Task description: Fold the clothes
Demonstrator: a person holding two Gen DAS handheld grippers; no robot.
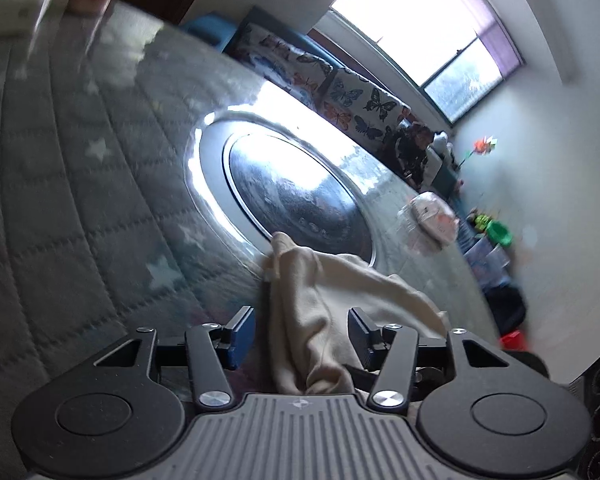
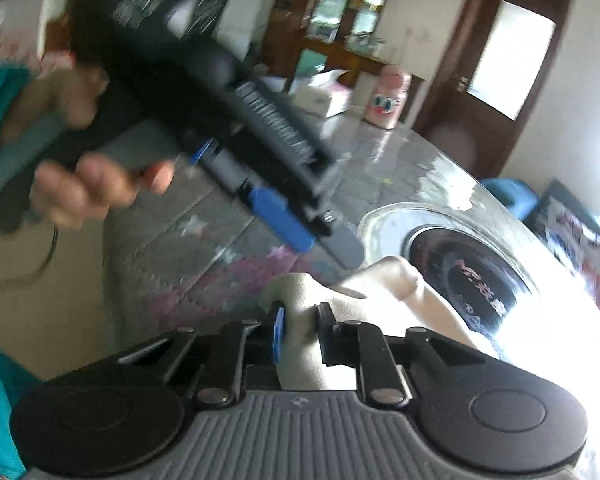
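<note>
We keep the right claw [image 2: 300,330] pinched firmly on the cream garment [image 2: 384,292]; the left claw [image 1: 302,334], spread around it, should release cleanly.

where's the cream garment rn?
Cream garment sits bunched on the table near the round inset, pinched in the right gripper and between the left gripper's open pads.

You've got a grey quilted table cover with white stars [image 1: 60,168] under a clear sheet, a round glass turntable [image 1: 296,196] at its centre. Butterfly-print cushions [image 1: 340,96] sit below a bright window [image 1: 432,28]. A pink cartoon-eyed container [image 2: 388,96] stands near a tissue box [image 2: 324,92]; a brown door [image 2: 496,64] and cluttered shelves [image 2: 340,4] are behind.
</note>
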